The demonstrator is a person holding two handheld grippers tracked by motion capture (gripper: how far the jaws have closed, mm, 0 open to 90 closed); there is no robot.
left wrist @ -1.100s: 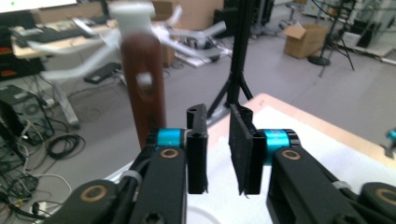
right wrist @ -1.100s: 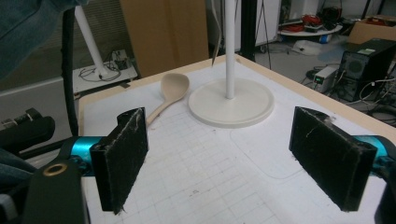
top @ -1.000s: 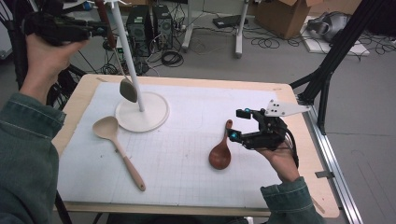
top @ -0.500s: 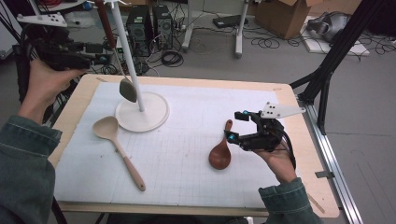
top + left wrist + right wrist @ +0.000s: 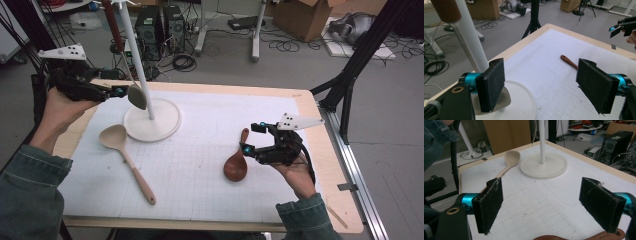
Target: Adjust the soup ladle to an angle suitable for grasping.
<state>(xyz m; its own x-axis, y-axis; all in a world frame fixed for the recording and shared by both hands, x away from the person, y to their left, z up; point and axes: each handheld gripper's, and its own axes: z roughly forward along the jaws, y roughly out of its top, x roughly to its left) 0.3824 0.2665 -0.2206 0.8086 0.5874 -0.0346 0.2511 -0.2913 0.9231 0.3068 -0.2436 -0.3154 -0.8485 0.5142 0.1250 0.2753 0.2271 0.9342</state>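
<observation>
A white stand with a tall pole is at the table's far left. On it hangs a spoon, its grey bowl low over the base. My left gripper is level just left of that bowl. Its jaws have just been opening and nothing is between them. In the left gripper view the bowl lies behind the left jaw. A pale wooden spoon lies in front of the stand. My right gripper is open over a dark brown spoon, with the spoon's handle under its jaws.
The white gridded mat covers most of the wooden table. A black tripod leg stands off the right edge. Cables and computer cases lie on the floor behind.
My left gripper has come down from high at the left and moved in toward the hanging spoon's bowl. The right gripper and both spoons on the mat have stayed put.
</observation>
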